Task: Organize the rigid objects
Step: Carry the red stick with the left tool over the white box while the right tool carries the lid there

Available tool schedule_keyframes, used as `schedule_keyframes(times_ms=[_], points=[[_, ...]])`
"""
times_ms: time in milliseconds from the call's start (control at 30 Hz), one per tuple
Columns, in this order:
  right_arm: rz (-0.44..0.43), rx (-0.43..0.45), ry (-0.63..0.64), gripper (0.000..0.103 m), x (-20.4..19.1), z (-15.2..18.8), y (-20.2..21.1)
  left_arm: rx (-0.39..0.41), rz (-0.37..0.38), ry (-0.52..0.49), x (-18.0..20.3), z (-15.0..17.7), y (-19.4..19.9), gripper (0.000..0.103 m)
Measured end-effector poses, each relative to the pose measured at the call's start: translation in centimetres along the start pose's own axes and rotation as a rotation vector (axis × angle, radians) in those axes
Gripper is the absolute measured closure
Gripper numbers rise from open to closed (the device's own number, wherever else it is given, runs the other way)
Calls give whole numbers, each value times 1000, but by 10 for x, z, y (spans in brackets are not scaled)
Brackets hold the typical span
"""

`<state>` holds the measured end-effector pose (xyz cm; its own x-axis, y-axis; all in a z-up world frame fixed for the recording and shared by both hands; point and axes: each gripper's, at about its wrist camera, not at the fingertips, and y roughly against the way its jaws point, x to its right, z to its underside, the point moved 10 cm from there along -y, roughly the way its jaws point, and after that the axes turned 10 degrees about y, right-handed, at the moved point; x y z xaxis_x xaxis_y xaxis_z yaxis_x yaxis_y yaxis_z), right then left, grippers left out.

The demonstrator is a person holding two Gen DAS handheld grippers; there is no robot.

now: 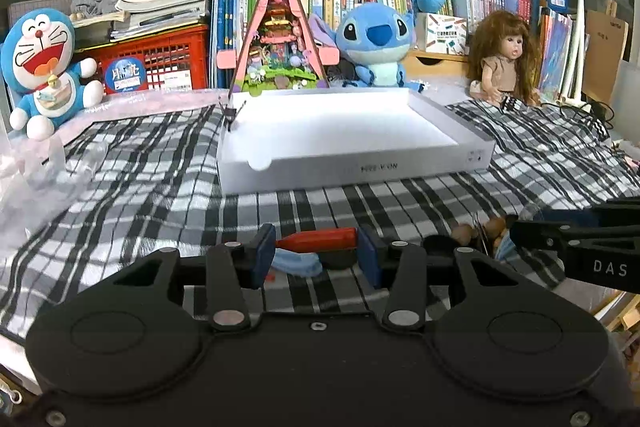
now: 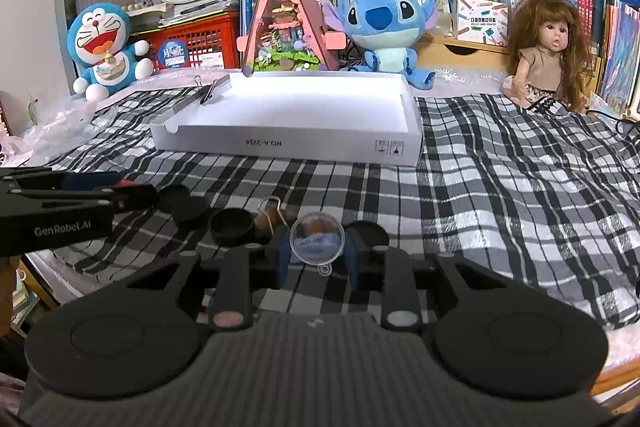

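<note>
My left gripper [image 1: 316,253] is shut on a red cylindrical piece [image 1: 318,239], held crosswise between its blue pads just above the checked cloth. My right gripper [image 2: 317,251] is shut on a small clear round capsule [image 2: 317,237] with a tab below. A white shallow box [image 1: 352,163] lies open in the middle of the cloth; it also shows in the right wrist view [image 2: 288,143]. A black binder clip [image 2: 208,89] sits on its left rim. Black round caps [image 2: 231,225] and a brown piece with a rubber band [image 2: 274,215] lie near both grippers.
Plush toys stand behind the box: a Doraemon [image 1: 40,67], a Stitch [image 1: 376,39] and a doll [image 1: 504,59]. A triangular toy house [image 1: 280,39] is behind the box. Crumpled clear plastic [image 1: 32,171] lies at the left. Books and red crates fill the back.
</note>
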<state>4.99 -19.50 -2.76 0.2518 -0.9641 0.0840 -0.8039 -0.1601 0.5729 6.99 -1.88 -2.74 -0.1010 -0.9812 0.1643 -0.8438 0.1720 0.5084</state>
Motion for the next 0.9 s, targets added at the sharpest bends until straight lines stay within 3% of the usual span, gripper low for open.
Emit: schedule_keyframes(times_ms=[500,700,900], points=[[-13,-41,-88,69,38,-52,-24,-12,2,0,8,-76,-32,61],[-20,-56,-96,69,54,-84,-40,-74,-2,44,2,-103,-62,61],[-52,-120,-120,69,65,-107,-66,-191,-15,105,-8,-113,-101,61]])
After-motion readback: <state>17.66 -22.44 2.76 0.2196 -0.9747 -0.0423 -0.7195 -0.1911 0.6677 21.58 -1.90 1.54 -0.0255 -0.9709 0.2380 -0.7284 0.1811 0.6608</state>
